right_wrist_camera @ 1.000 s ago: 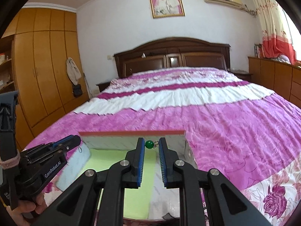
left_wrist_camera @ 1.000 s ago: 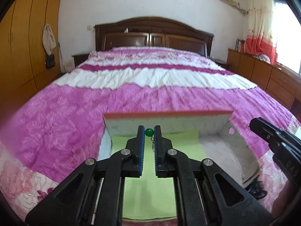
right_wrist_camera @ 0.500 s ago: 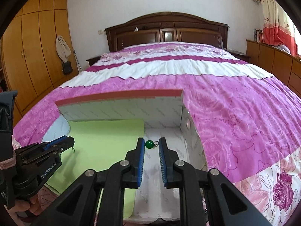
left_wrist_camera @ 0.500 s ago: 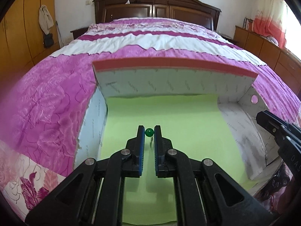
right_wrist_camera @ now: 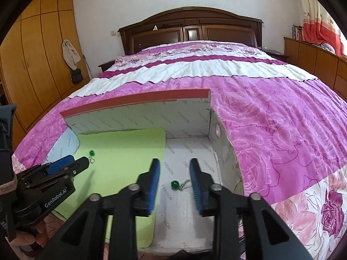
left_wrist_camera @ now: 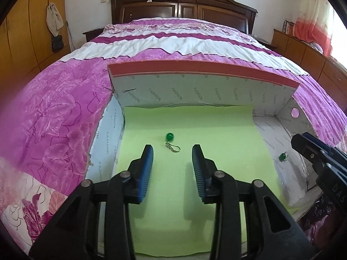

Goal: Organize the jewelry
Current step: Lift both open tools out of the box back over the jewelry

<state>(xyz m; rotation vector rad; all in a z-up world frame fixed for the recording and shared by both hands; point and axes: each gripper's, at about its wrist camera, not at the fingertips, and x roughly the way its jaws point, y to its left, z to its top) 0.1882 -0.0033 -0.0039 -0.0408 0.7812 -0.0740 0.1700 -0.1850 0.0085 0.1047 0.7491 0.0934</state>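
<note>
Left gripper [left_wrist_camera: 172,155] and right gripper [right_wrist_camera: 174,174] gape wide, empty, above two green earrings [left_wrist_camera: 169,137] [right_wrist_camera: 174,184] at frame centre in the box [left_wrist_camera: 203,73]; careless withdrawal risks snagging hooks.

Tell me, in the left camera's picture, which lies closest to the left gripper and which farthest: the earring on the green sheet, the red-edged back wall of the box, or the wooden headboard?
From the left gripper, open over the green sheet:
1. Earring, just ahead between the fingers.
2. Back wall of the box, behind the sheet.
3. Headboard, at the bed's far end.
</note>
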